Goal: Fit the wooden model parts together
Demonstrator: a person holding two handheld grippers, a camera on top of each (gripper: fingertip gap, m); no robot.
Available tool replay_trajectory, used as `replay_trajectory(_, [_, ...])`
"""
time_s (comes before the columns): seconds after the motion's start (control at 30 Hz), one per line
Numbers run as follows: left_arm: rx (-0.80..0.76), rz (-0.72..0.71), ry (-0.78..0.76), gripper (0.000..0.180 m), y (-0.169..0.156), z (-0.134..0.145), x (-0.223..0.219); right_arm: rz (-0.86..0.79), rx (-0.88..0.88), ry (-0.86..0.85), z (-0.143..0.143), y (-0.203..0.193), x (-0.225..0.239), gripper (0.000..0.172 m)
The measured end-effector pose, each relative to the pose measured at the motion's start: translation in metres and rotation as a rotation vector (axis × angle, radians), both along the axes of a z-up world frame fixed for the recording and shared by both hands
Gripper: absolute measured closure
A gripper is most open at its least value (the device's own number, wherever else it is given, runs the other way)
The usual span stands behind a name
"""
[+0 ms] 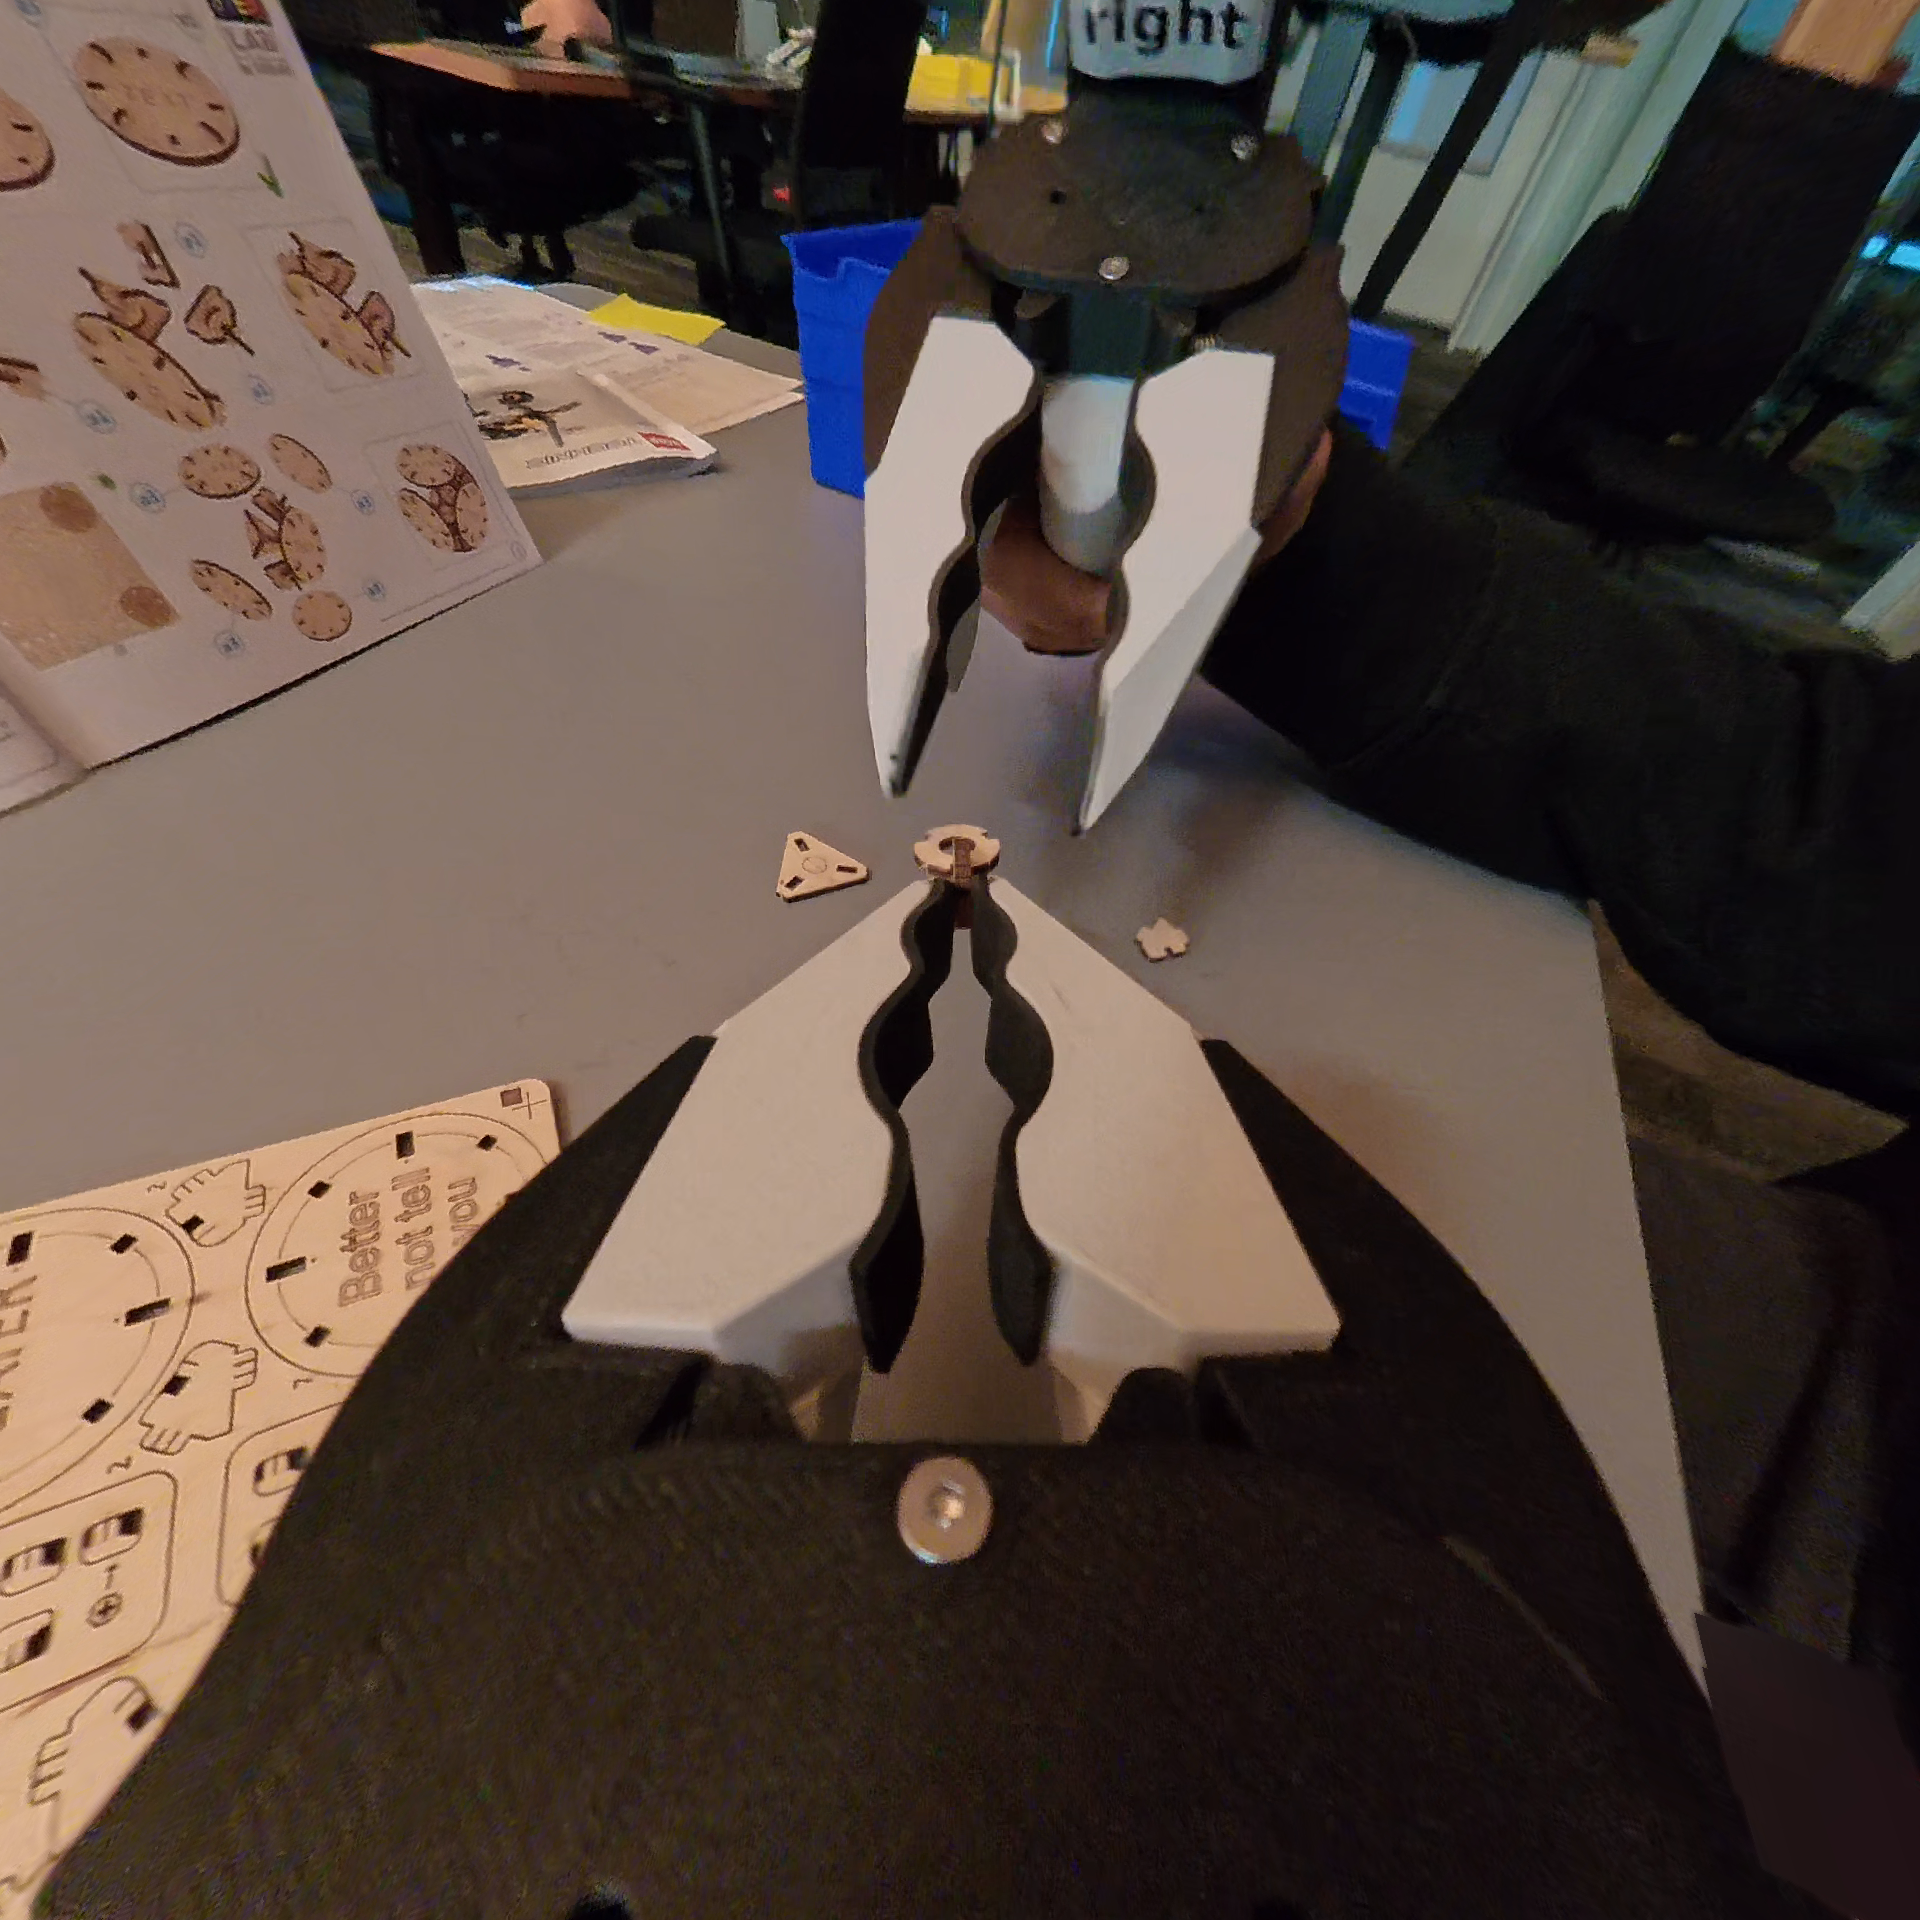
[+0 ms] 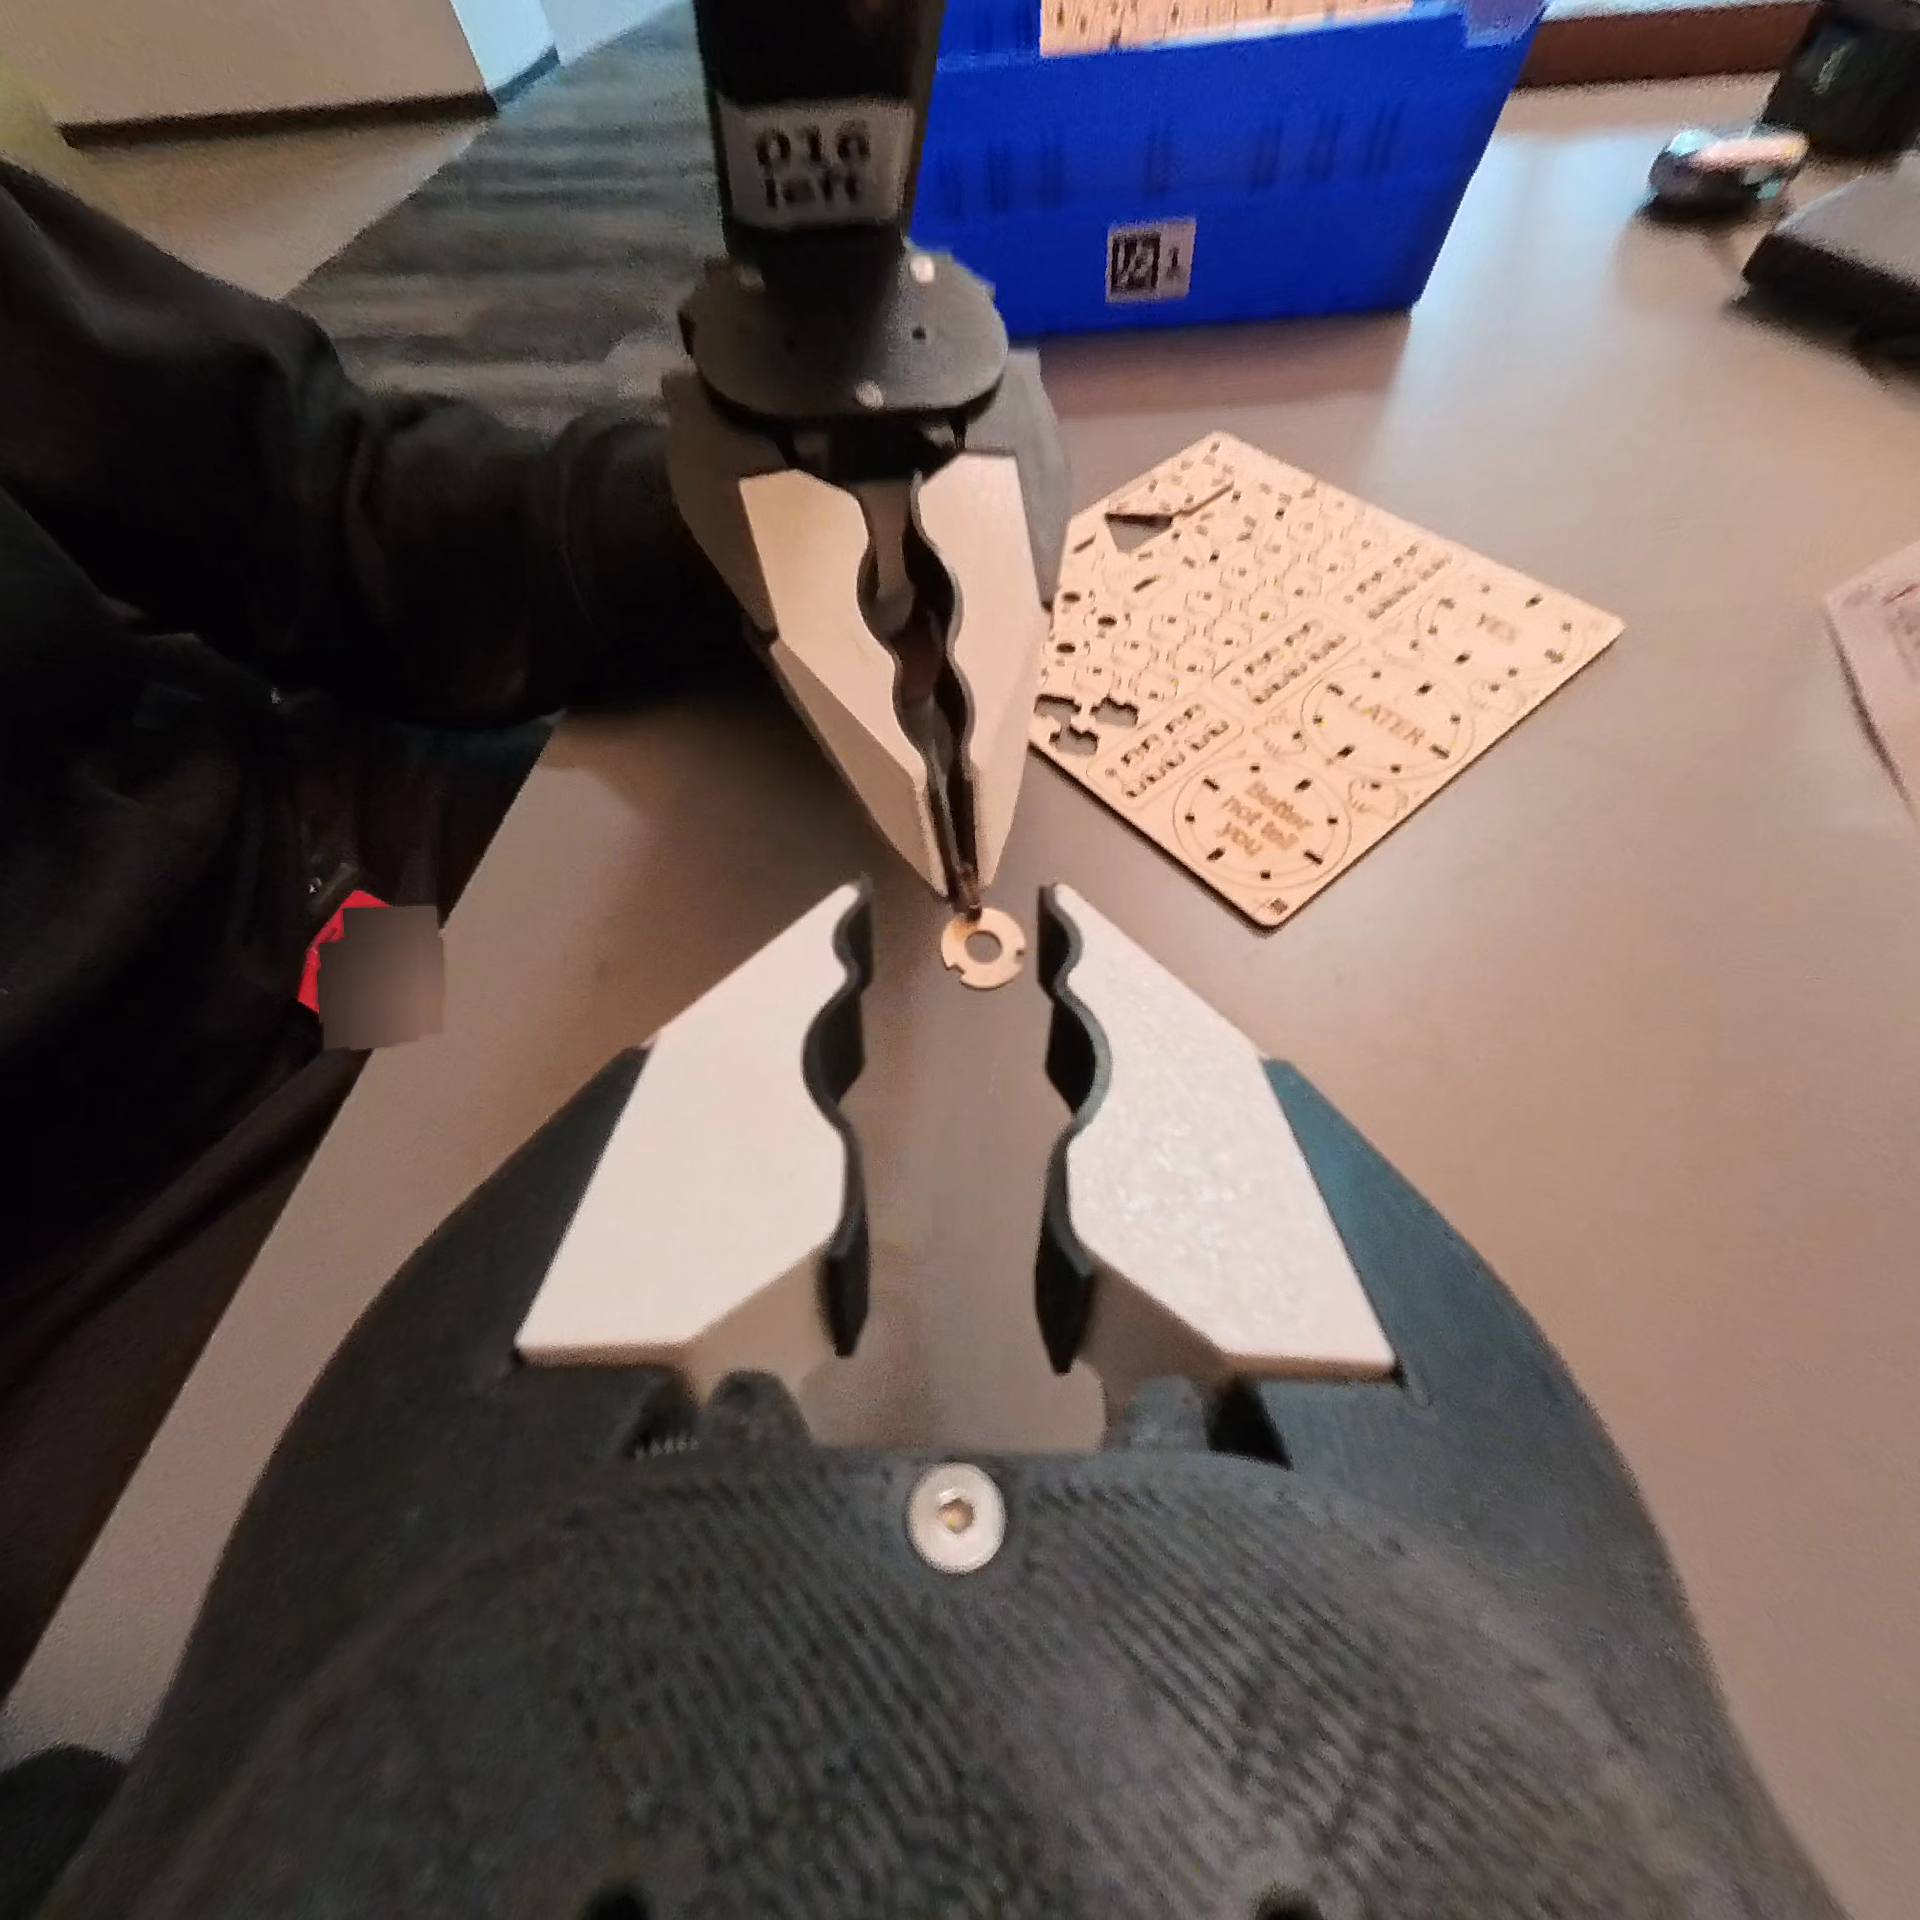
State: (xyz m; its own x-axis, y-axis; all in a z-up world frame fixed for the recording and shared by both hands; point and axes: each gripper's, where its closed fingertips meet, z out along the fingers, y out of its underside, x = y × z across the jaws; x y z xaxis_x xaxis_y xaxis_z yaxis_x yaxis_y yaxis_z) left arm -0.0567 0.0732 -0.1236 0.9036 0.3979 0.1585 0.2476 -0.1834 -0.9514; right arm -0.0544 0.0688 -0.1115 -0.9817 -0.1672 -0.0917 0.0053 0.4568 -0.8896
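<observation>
— What does your left gripper (image 1: 956, 906) have?

— It's pinched narrow on a dark peg (image 1: 964, 914), with the notched ring (image 1: 956, 847) at the peg's end, just past your fingertips.

— And your right gripper (image 1: 987, 812)?

— It's spread wide and holds nothing, its tips on either side of the ring and clear of it. A triangle piece (image 1: 819, 864) and a small lobed piece (image 1: 1162, 938) lie nearby on the desk (image 1: 520, 883).
</observation>
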Motion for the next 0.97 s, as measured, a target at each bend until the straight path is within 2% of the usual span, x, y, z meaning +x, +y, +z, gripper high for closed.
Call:
replay_trajectory(0.17, [0.251,0.003,-0.172,0.18,-0.012,0.022,-0.008,-0.102,-0.081,0.179,0.011,0.001,-0.018,0.125])
replay_trajectory(0.27, [0.381,-0.063,-0.322,0.18,-0.016,0.026,-0.006,-0.144,-0.143,0.33,0.015,0.004,-0.02,0.123])
replay_trajectory(0.47, [0.523,-0.267,-0.584,0.18,-0.004,0.03,0.019,-0.103,-0.205,0.608,0.014,0.007,0.006,0.147])
replay_trajectory(0.57, [0.586,-0.32,-0.678,0.18,-0.004,0.034,0.022,-0.064,-0.224,0.625,0.019,0.01,0.02,0.158])
replay_trajectory(0.77, [0.567,-0.386,-0.772,0.18,0.005,0.029,0.034,-0.053,-0.228,0.583,0.015,0.011,0.024,0.162])
replay_trajectory(0.97, [0.588,-0.376,-0.827,0.18,0.004,0.027,0.031,-0.044,-0.226,0.539,0.014,0.011,0.026,0.166])
